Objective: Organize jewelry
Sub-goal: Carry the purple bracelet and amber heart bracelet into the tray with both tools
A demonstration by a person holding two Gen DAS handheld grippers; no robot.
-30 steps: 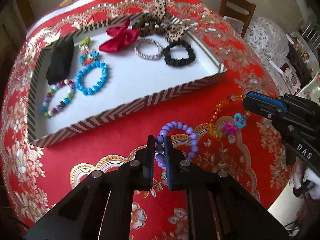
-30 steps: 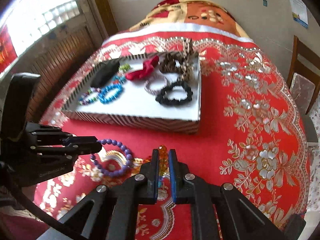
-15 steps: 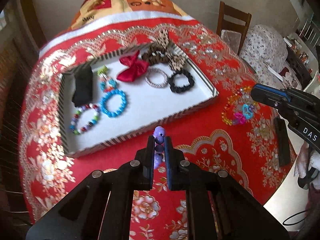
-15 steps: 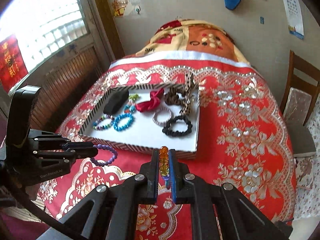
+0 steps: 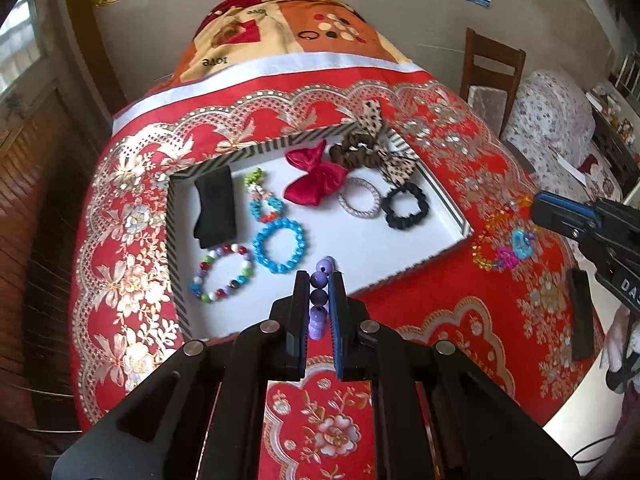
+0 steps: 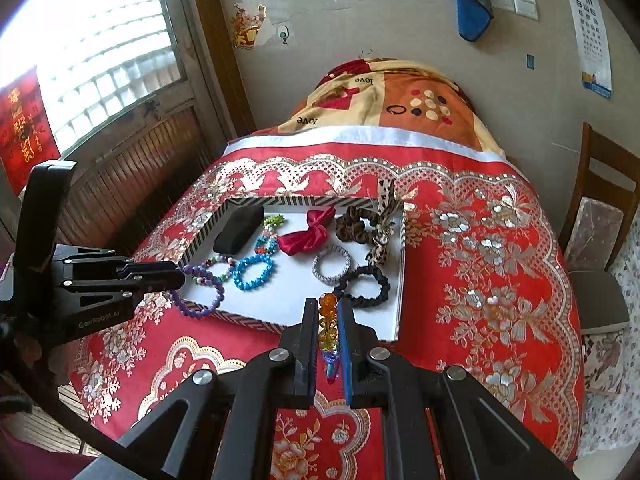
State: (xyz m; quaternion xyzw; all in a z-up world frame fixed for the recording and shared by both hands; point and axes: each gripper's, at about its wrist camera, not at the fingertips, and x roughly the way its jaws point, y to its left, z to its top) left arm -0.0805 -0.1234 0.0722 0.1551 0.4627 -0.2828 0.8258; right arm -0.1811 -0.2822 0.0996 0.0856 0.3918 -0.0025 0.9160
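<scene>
A tray (image 5: 448,204) lies on a cloth-covered table (image 5: 440,312). Inside it, a case (image 5: 214,208) sits along the left wall, three bracelets (image 5: 279,245) beside it, a bow (image 5: 314,180) and scrunchies (image 5: 406,205) toward the far right. A chair (image 5: 492,76) stands behind the table.

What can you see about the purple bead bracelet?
The purple bead bracelet is a ring of round, glossy beads in light and dark purple. The left hand-held gripper is shut on it, pinching a few beads between its fingers. The rest of the loop hangs free below, in the air near the front edge of the striped tray.
</scene>
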